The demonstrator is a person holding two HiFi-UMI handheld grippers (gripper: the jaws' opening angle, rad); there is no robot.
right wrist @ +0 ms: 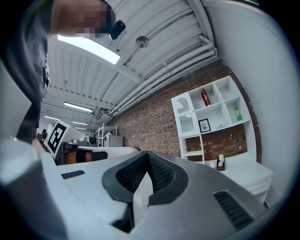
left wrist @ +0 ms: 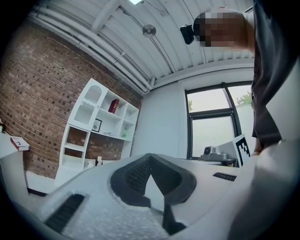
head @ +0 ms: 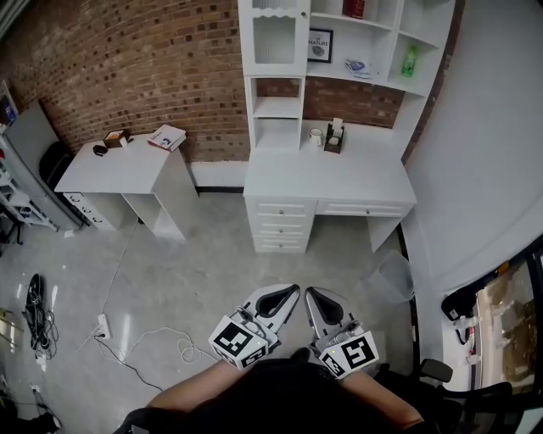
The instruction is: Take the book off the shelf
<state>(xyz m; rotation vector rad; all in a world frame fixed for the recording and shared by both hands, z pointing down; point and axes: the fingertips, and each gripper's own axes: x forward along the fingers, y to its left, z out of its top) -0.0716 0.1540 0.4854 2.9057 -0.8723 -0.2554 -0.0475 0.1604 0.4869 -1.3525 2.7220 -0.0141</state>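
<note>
A dark red book [head: 354,7] stands upright in a top compartment of the white shelf unit [head: 280,106] against the brick wall. It also shows in the left gripper view as the red book [left wrist: 113,106] and in the right gripper view as the red book [right wrist: 205,97], far off. My left gripper [head: 288,293] and right gripper [head: 312,295] hang side by side close to my body, low over the floor and well short of the desk. Both are shut with nothing between them: left gripper [left wrist: 149,159], right gripper [right wrist: 147,157].
A white desk [head: 331,182] with drawers sits under the shelves, carrying a mug [head: 316,136] and a small caddy [head: 334,139]. A green bottle [head: 409,62] and a framed picture [head: 320,46] sit on shelves. A white side table [head: 127,165] at left holds another book [head: 167,136]. Cables [head: 127,339] lie on the floor.
</note>
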